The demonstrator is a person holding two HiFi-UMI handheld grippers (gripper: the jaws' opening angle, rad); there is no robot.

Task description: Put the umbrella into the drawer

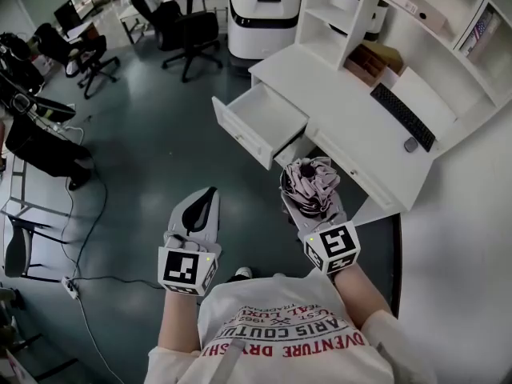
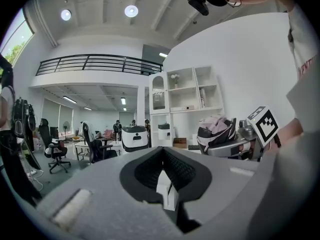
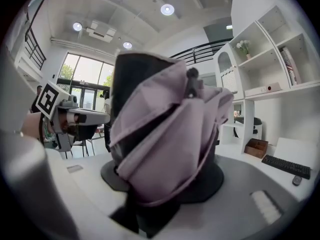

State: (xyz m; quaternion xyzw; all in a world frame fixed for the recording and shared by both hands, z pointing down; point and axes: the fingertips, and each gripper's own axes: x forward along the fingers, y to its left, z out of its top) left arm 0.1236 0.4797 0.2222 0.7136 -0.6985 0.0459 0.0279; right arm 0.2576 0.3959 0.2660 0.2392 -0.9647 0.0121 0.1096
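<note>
Right gripper view: jaws of our right gripper (image 1: 310, 194) clamp the folded umbrella (image 3: 170, 129), near the open drawer (image 1: 240, 130); left gripper (image 2: 163, 154) jaws closed, empty. We judge it light, fabric slippery; grip its stiff core.

We look down on our two grippers above the dark floor (image 1: 152, 150). Our right gripper (image 1: 310, 202) clamps a folded grey-pink umbrella (image 1: 310, 178), whose bundle points away from us toward the white desk (image 1: 344, 94). Just beyond the umbrella and slightly left, the desk's drawer (image 1: 258, 122) stands pulled open. Our left gripper (image 1: 210, 194) hangs to the left, jaws together with nothing between them. On the desk's right part lie a black keyboard (image 1: 404, 117) and a mouse (image 1: 410, 144). Black office chairs (image 1: 190, 30) stand far left.
</note>
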